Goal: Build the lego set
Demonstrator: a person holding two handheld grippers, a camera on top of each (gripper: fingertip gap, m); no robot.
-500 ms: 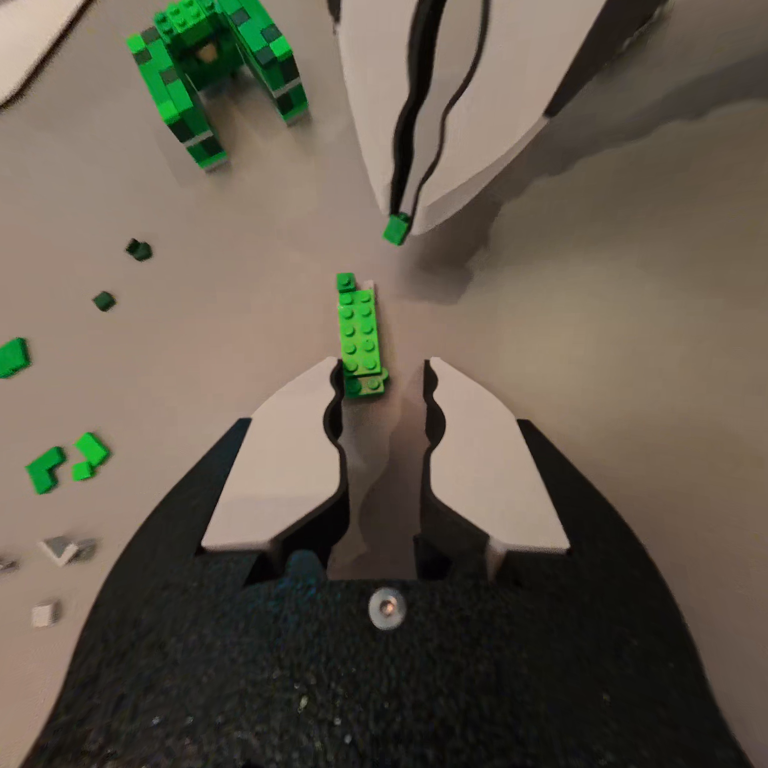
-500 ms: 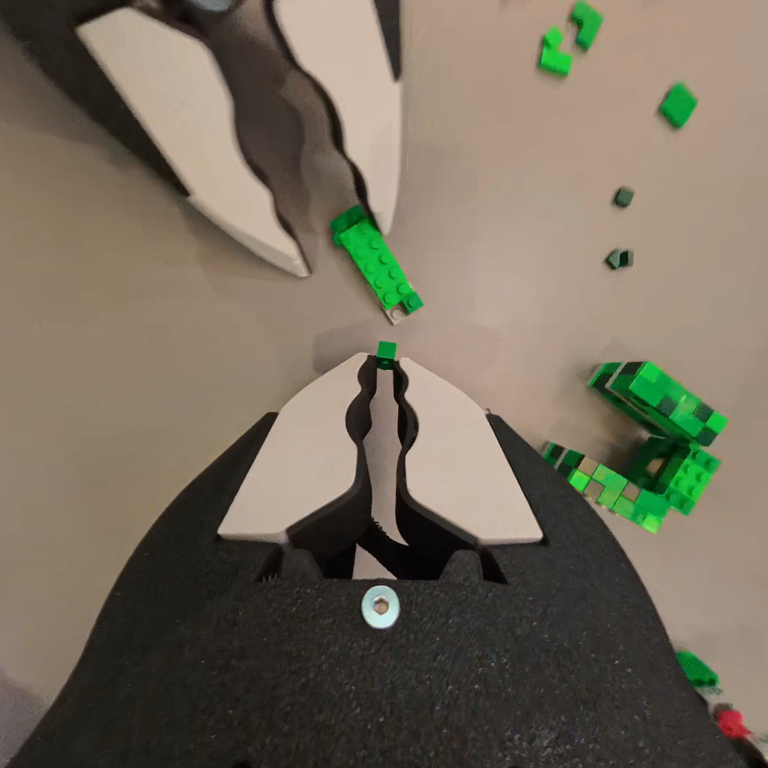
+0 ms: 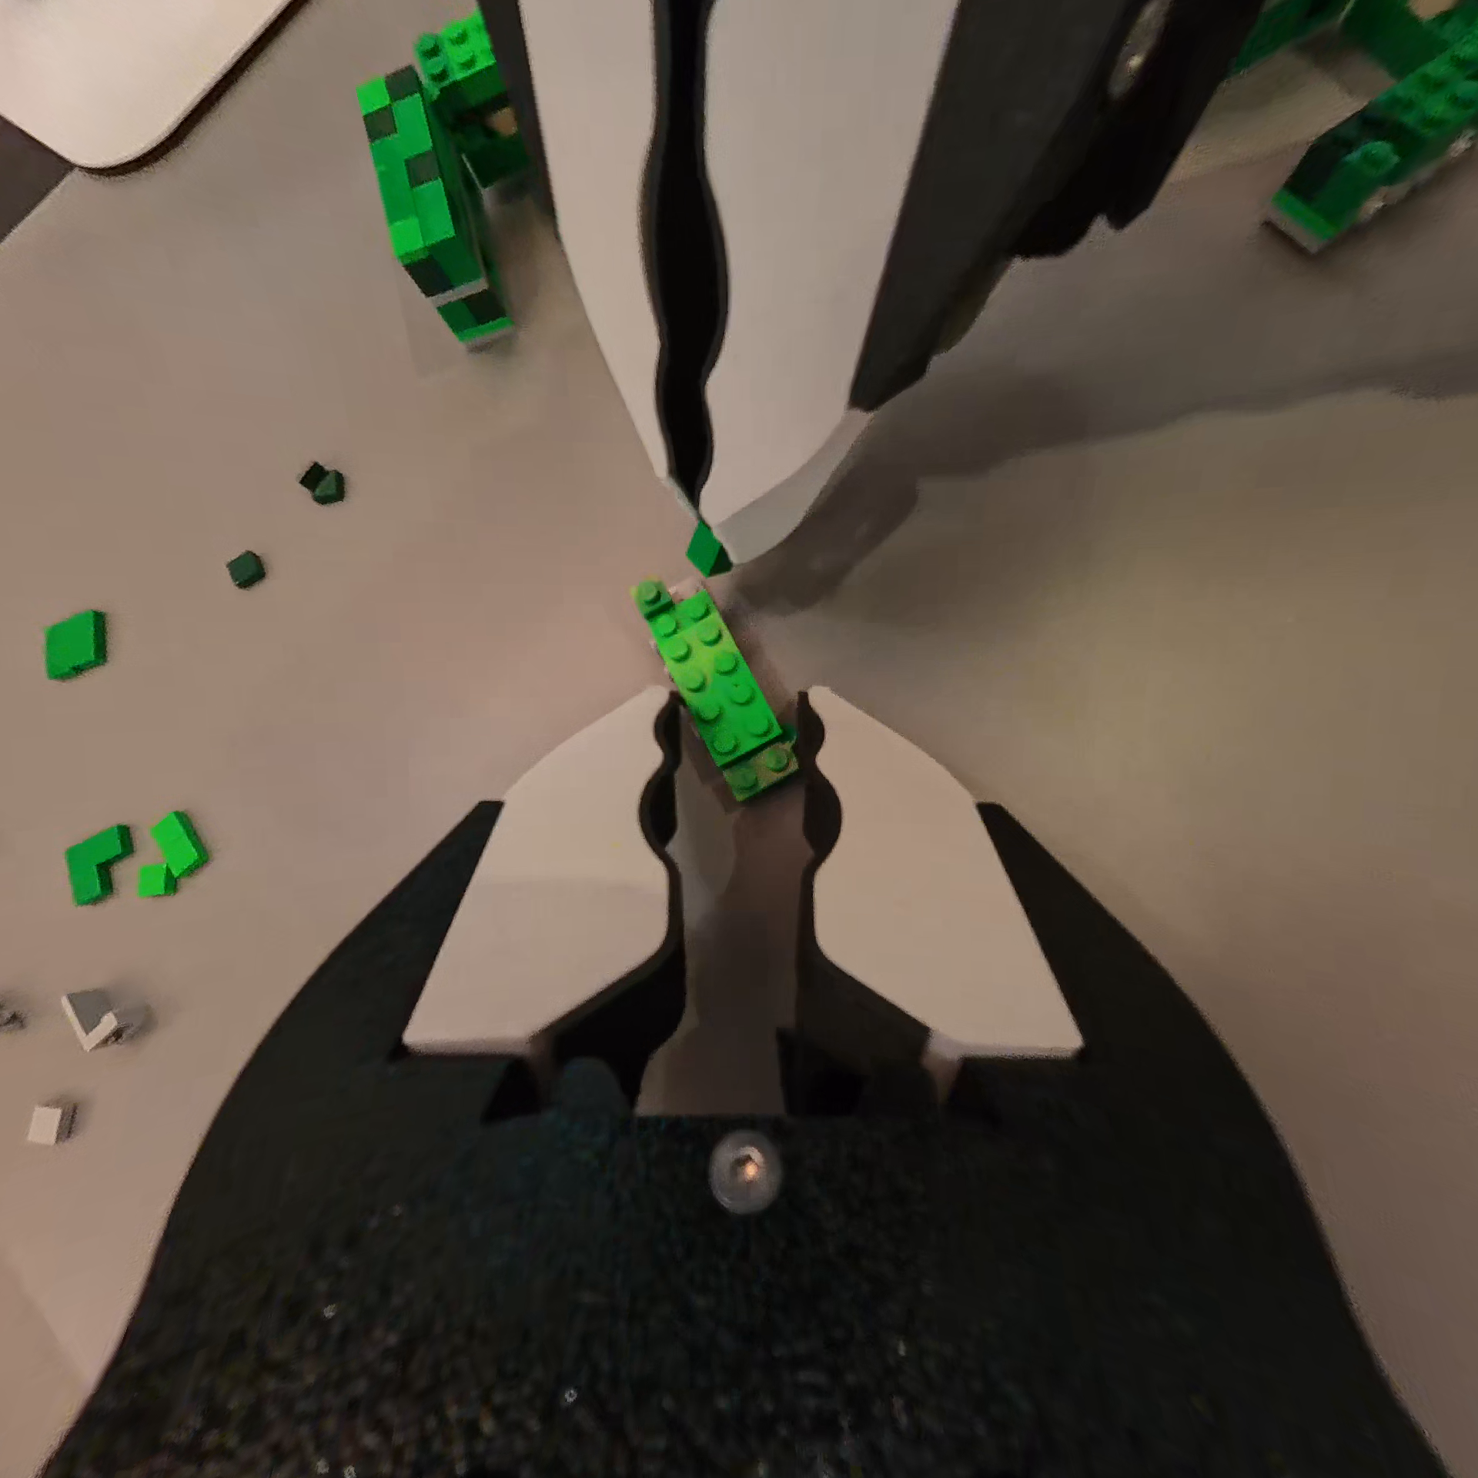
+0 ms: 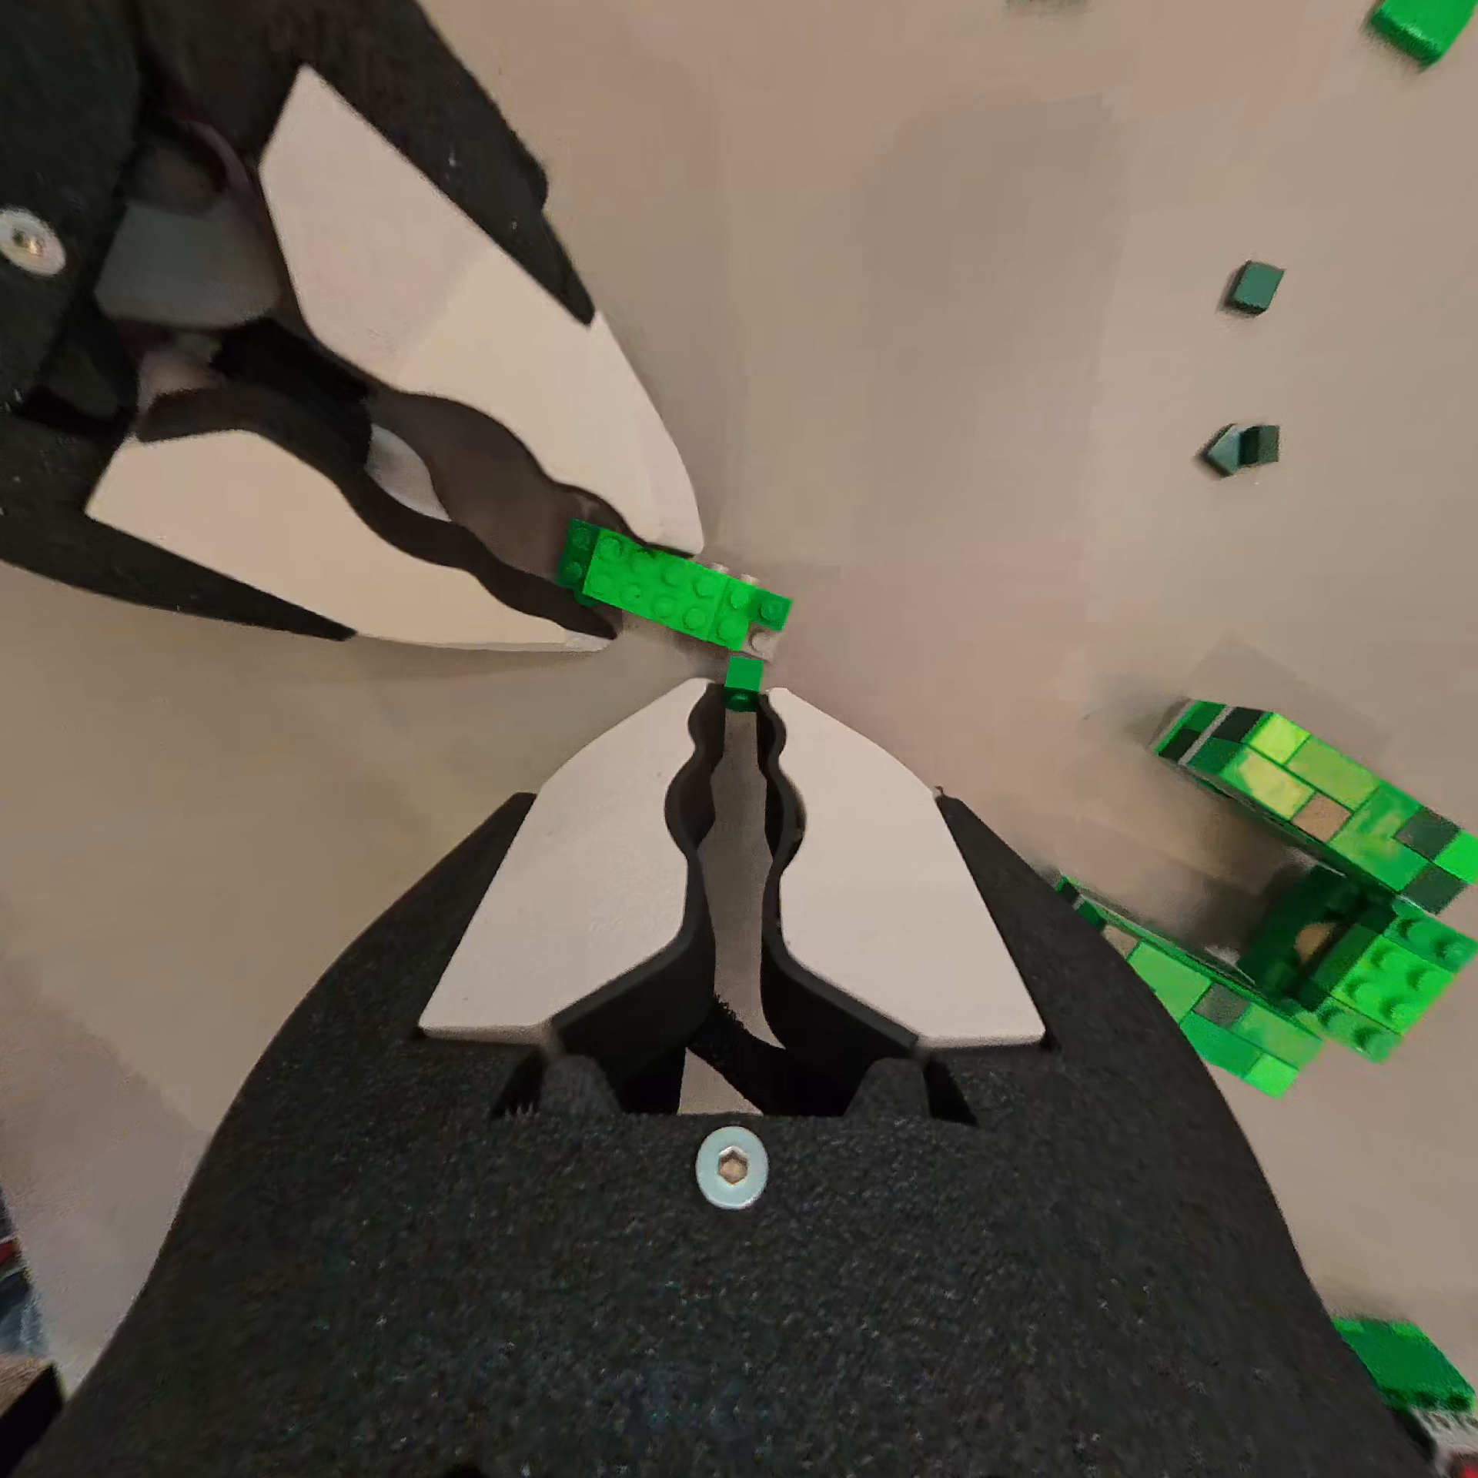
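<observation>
Since half a second ago the left gripper (image 3: 736, 704) has closed in around the green studded plate assembly (image 3: 716, 688): earlier only its left fingertip touched the plate's near end, and now both fingertips flank that end. The plate has also turned, lying slanted between the fingers rather than straight along them. Whether the pads actually press on it cannot be told; a narrow gap shows on the left side in the left wrist view, while in the right wrist view the plate's (image 4: 676, 592) end sits wedged between the two tips.

The right gripper (image 4: 740, 692) has moved closer too. Its fingers are clenched on a small green 1x1 brick (image 4: 742, 674) at their very tips, and that brick now hangs just beside the far end of the plate assembly, near a grey stud piece (image 4: 764, 640) under the plate, where before it stood clearly apart. From the left wrist view the brick (image 3: 708, 552) shows tilted, just short of the single green stud at the plate's far corner.

No containers appear. The partly built green blocky model (image 4: 1320, 896) lies on the beige table (image 4: 1000, 320) to the right gripper's right, and loose green tiles (image 3: 76, 644), dark green small pieces (image 3: 244, 569) and grey small pieces (image 3: 100, 1016) lie scattered on the table, unchanged in arrangement.
</observation>
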